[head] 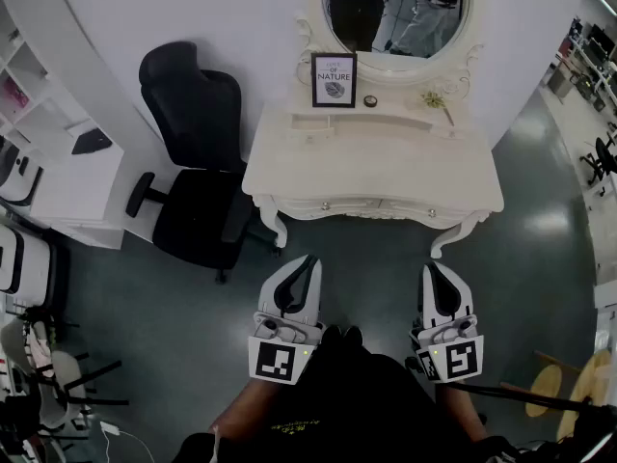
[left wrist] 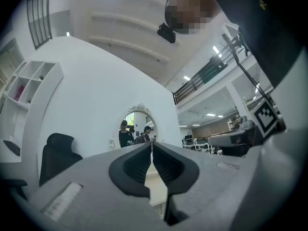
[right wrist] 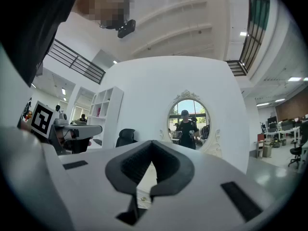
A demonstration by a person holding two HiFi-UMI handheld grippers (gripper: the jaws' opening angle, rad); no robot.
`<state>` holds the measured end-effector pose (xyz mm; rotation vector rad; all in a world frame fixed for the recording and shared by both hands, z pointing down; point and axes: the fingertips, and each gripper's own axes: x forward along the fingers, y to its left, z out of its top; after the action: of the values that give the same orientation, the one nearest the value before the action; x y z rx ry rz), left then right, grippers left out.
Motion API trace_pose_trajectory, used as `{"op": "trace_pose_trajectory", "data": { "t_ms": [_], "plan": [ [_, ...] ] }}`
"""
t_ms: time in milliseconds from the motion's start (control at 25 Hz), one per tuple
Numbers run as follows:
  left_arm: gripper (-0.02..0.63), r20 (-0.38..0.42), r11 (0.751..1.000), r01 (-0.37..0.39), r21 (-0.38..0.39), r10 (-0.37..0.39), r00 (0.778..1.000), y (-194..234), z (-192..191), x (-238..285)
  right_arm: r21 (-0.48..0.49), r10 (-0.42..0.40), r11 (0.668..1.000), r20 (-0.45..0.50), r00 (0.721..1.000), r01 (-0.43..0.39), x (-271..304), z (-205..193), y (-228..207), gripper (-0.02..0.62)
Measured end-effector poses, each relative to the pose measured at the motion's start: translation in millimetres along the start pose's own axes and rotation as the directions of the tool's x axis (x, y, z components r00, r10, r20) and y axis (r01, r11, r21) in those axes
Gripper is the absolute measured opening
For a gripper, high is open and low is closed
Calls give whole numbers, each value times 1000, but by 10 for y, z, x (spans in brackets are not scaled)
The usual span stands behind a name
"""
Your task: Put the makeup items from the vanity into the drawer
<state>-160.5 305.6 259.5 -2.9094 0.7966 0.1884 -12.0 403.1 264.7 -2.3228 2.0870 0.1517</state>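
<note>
The white vanity (head: 289, 172) stands against the wall ahead, its drawer front (head: 378, 205) closed, with two small knobs. On its top, near the mirror, lie a small dark round compact (head: 370, 100) and a small greenish-gold item (head: 436, 100). My left gripper (head: 308, 261) and right gripper (head: 430, 270) are held side by side over the floor, short of the vanity, and both point at it. Each is shut with nothing between its jaws, as the left gripper view (left wrist: 150, 146) and the right gripper view (right wrist: 152, 142) also show. In both gripper views the jaws hide most of the vanity.
A framed print (head: 334, 79) leans below the oval mirror (head: 395, 13). A black office chair (head: 193, 162) stands just left of the vanity, with white shelving (head: 58, 162) further left. A wooden stool (head: 569, 394) is at the lower right. Dark green floor (head: 366, 258) lies between me and the vanity.
</note>
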Motion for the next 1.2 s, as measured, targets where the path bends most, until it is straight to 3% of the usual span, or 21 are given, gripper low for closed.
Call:
{"op": "trace_pose_trajectory", "data": {
  "t_ms": [360,800,1200],
  "plan": [
    [26,37,1000,-7,13,7,999,-30,33,173,-15,5,1000,22,1000,-5,95,-6,-168,-2],
    [26,0,1000,1,6,-1,1000,-153,-55,245,-5,-32,999,22,999,33,20,-73,-390,0],
    [26,-31,1000,-6,-20,5,1000,186,-341,410,-16,-34,999,-12,999,34,431,-255,-380,0]
  ]
}}
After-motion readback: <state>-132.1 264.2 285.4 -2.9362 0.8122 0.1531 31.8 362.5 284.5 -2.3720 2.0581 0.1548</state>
